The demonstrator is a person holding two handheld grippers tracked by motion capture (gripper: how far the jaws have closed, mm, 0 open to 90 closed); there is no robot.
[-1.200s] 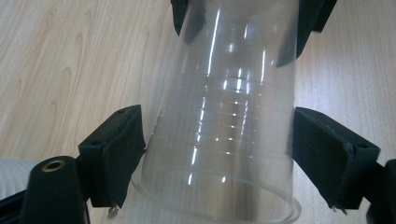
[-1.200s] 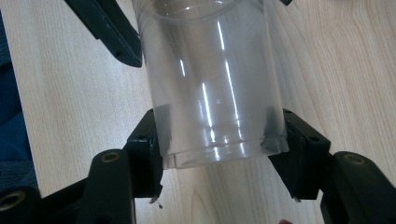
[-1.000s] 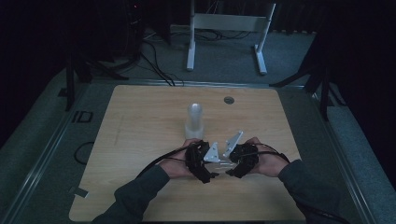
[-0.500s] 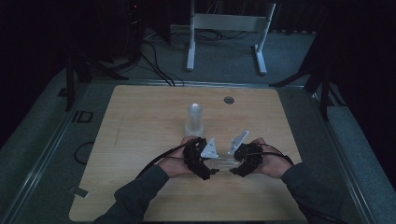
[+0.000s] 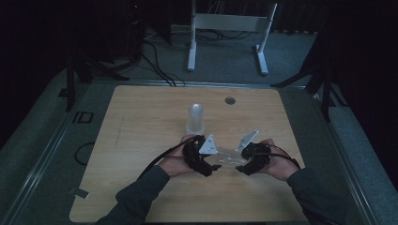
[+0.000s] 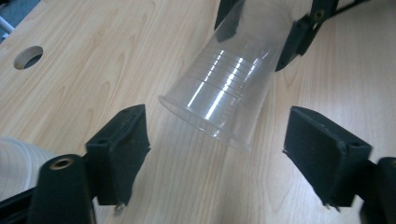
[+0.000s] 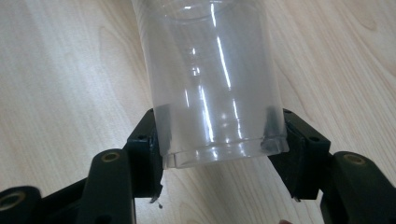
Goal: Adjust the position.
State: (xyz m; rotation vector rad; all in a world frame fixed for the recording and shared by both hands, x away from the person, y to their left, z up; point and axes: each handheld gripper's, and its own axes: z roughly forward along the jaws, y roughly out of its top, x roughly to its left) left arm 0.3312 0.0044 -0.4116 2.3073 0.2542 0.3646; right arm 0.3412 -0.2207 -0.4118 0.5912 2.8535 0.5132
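- Since the earlier high view, both hands have shifted slightly toward the right of the table (image 5: 141,187), and the left gripper (image 6: 215,154) has just been closing its jaws, with the rim end of the clear plastic cup (image 6: 229,88) lying between them but not yet touched.
- The right gripper (image 7: 219,140) is clamped on the cup near its base end, pads pressed to both sides; the cup is held on its side just above the wood, between the two hands.
- The left jaws stand fairly wide, a gap showing on each side of the cup.
- A stack of cups (image 5: 195,119) stands upright beyond the hands, apart from them.
- To do this well, I would centre the left pads on the ribbed band below the rim before squeezing, and close gently: thin plastic will likely buckle.
- Keep the right grip steady meanwhile.
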